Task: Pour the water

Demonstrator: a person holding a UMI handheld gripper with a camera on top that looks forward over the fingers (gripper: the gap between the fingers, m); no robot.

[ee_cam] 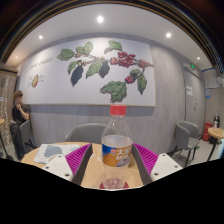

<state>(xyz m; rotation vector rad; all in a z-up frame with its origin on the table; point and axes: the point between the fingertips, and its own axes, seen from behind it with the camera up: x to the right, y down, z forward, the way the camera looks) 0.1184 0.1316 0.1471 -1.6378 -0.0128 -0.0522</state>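
A clear plastic bottle (116, 135) with a red cap and a blue and orange label stands upright on the light wooden table (95, 170). It stands between my gripper's (113, 158) two fingers. The magenta pads (80, 156) flank it at label height. The right pad lies close against the bottle's side, and a strip of table shows between the left pad and the bottle. The fingers are open. The bottle's clear base sits low between the fingers, partly hidden at the bottom of the view.
A grey object (50, 152) lies on the table to the left. Grey chairs (184, 135) stand beyond the table. A white wall with a leaf mural (100, 65) is behind. A person (20, 108) is at the far left.
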